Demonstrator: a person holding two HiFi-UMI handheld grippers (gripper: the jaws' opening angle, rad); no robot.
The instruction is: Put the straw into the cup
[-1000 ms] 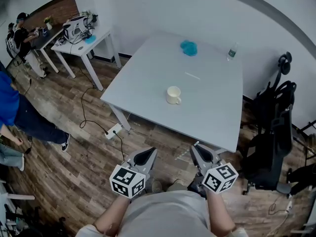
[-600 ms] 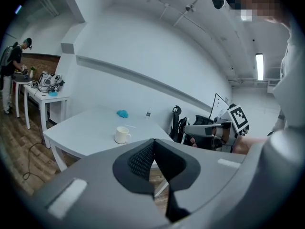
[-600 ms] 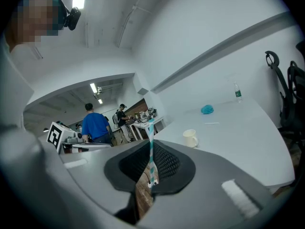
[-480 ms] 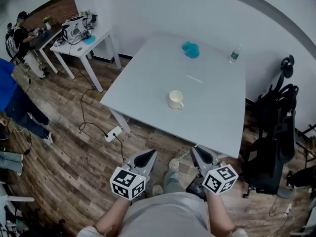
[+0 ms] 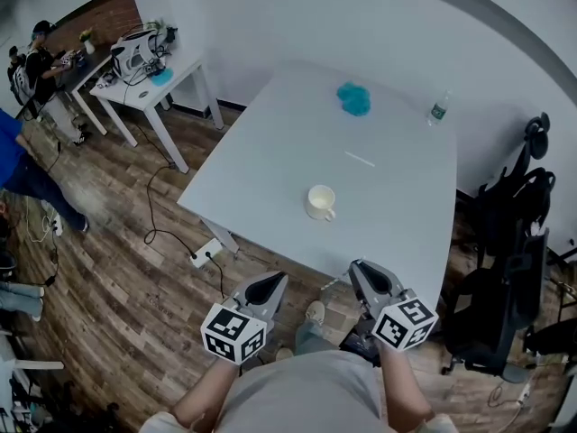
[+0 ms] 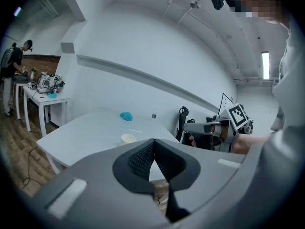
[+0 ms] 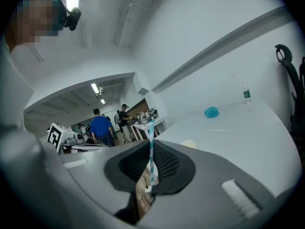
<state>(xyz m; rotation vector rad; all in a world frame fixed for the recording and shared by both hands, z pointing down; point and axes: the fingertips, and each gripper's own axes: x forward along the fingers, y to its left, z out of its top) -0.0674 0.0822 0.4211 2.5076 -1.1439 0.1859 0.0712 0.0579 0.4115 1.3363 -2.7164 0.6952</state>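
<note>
head view: white tabletop (image 5: 270,156), left gripper (image 5: 273,280) and right gripper (image 5: 359,267) short of its near edge.
cup (image 5: 318,202) stands near centre; thin white strip (image 5: 360,159) beyond it; blue cloth (image 5: 353,98) and bottle (image 5: 437,112) farther back, well apart.

Far across the big pale table (image 5: 270,152), a crumpled blue cloth (image 5: 353,98) and, well apart toward the right corner, an upright water bottle (image 5: 437,112). At upper left, a small white table (image 5: 180,69) with a machine (image 5: 135,54) on top, a seated person (image 5: 36,61) beyond it and another person in blue (image 5: 16,165) at the left edge. On the wooden floor (image 5: 117,296), a white power strip (image 5: 206,254) with a black cable (image 5: 151,207) near the big table's leg; at right, black chairs (image 5: 505,278).
</note>
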